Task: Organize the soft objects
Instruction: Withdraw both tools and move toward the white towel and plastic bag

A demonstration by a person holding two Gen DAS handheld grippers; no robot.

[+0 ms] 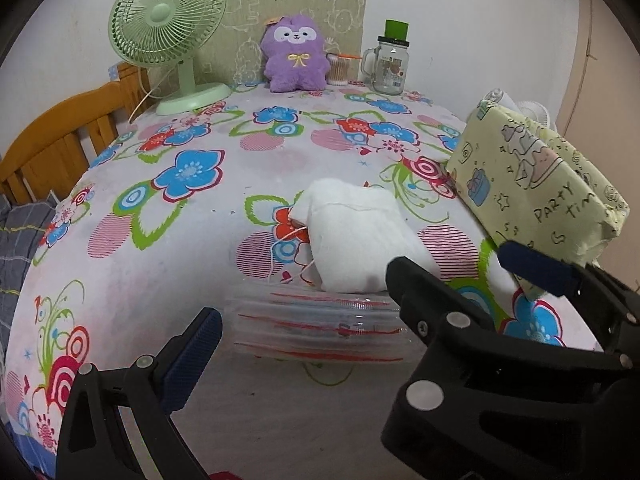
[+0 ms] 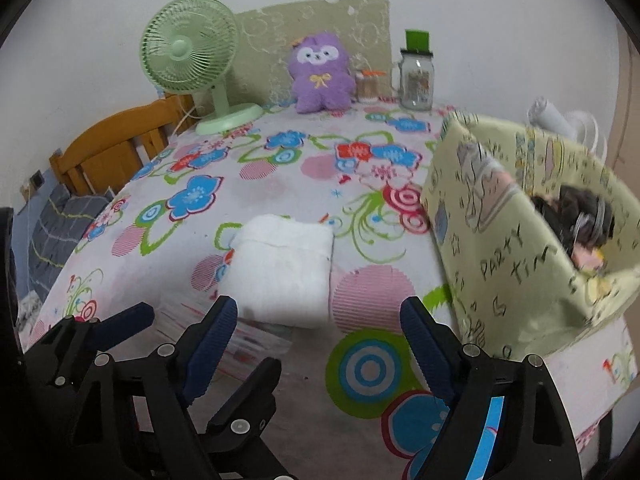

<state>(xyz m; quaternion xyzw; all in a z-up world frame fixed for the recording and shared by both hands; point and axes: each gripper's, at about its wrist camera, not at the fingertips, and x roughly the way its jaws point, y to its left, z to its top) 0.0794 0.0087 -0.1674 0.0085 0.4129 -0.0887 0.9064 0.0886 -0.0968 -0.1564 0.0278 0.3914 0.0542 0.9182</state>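
Observation:
A folded white cloth [image 1: 356, 236] lies mid-table on the flowered tablecloth, partly on a clear plastic packet [image 1: 316, 328]; it also shows in the right wrist view [image 2: 284, 268]. A yellow "Party Time" box [image 1: 536, 188] stands at the right; the right wrist view shows it open [image 2: 516, 248] with a dark soft object [image 2: 576, 220] inside. A purple plush toy [image 1: 294, 56] sits at the back, also in the right wrist view [image 2: 322, 74]. My left gripper [image 1: 308, 320] is open, just short of the cloth. My right gripper [image 2: 320, 332] is open and empty before the cloth, beside the box.
A green desk fan [image 1: 168, 32] stands at the back left. A glass mason jar [image 1: 390, 66] and a cotton-swab holder [image 1: 338, 70] stand at the back right. A wooden chair [image 1: 60, 132] is off the left table edge.

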